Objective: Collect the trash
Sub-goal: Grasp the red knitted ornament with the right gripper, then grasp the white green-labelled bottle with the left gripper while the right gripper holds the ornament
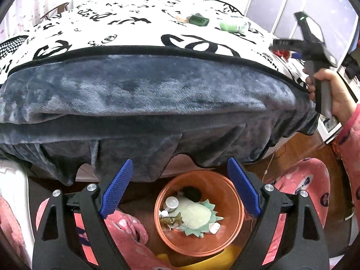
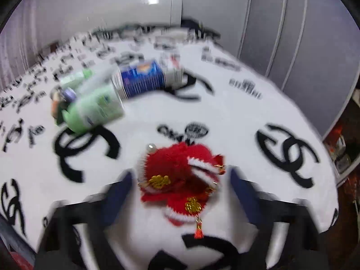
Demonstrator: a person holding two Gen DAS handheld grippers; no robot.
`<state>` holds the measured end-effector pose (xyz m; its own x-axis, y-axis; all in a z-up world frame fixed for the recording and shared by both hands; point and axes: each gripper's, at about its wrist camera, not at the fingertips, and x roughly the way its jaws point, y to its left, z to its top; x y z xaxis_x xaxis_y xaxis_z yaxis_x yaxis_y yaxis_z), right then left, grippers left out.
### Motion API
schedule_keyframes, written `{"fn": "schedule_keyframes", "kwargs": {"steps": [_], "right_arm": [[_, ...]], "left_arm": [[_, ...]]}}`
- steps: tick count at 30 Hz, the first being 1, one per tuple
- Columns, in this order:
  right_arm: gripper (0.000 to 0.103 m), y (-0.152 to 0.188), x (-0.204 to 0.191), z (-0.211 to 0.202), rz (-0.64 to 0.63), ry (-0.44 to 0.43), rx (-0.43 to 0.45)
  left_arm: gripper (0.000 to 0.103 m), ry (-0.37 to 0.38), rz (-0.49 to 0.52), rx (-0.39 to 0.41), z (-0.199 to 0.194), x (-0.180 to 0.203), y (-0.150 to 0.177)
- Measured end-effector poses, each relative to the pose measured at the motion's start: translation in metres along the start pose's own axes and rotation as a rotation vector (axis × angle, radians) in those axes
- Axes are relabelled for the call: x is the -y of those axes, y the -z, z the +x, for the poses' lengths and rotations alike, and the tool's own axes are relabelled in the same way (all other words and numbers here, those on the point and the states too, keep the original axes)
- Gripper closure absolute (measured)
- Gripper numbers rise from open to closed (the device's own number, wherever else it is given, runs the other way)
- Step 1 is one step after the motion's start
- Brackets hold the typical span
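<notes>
My left gripper is open and empty, hanging above an orange bin on the floor. The bin holds a pale green spiky item, a small gold toy and white bits. My right gripper is open, its blurred jaws on either side of a red knitted ornament with gold charms lying on the white printed blanket. Further back lie a green bottle and a blue carton. The right gripper also shows in the left wrist view, held in a hand.
The bed has a grey plush side overhanging the bin. A dark green item and the green bottle lie on the far bedtop. Pink pyjama legs flank the bin. A grey wardrobe stands right.
</notes>
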<state>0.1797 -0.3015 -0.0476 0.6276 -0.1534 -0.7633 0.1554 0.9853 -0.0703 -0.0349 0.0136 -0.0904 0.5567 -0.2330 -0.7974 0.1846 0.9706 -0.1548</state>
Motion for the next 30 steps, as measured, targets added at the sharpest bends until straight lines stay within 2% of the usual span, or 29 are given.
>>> {"fn": "schedule_keyframes", "kwargs": {"steps": [1,2,4,6,10,13,17,21,23,27,30], "right_arm": [[0.053,0.0,0.001,0.006,0.014,-0.012,-0.018],[0.069,-0.001,0.002,0.004,0.026,-0.016,-0.014],[0.077,-0.001,0.004,-0.003,0.037,-0.037,0.0],[0.08,0.003,0.006,-0.019,0.044,-0.072,0.031],[0.08,0.015,0.01,-0.067,0.017,-0.119,0.13],[0.08,0.028,0.017,-0.102,0.002,-0.182,0.195],[0.079,0.051,0.028,-0.134,-0.01,-0.251,0.251],[0.078,0.075,0.038,-0.151,-0.019,-0.289,0.277],[0.078,0.086,0.04,-0.154,-0.03,-0.314,0.276],[0.078,0.107,0.045,-0.156,-0.043,-0.351,0.256],[0.077,0.116,0.046,-0.152,-0.044,-0.369,0.232]], "left_arm": [[0.019,-0.001,-0.004,0.002,-0.003,-0.002,-0.002],[0.019,-0.001,-0.007,0.006,-0.005,-0.003,-0.004],[0.019,-0.004,-0.007,0.017,-0.007,-0.003,-0.006],[0.019,-0.004,0.002,0.025,-0.008,0.0,-0.012],[0.019,0.006,0.052,0.044,-0.009,0.013,-0.031],[0.019,0.031,0.146,0.088,-0.011,0.031,-0.06],[0.015,0.056,0.315,0.162,-0.001,0.065,-0.123],[0.015,0.048,0.367,0.216,0.021,0.085,-0.184],[0.013,0.066,0.379,0.204,0.037,0.091,-0.21],[0.013,0.102,0.417,0.102,0.088,0.111,-0.256],[0.013,0.068,0.459,0.061,0.123,0.13,-0.275]]}}
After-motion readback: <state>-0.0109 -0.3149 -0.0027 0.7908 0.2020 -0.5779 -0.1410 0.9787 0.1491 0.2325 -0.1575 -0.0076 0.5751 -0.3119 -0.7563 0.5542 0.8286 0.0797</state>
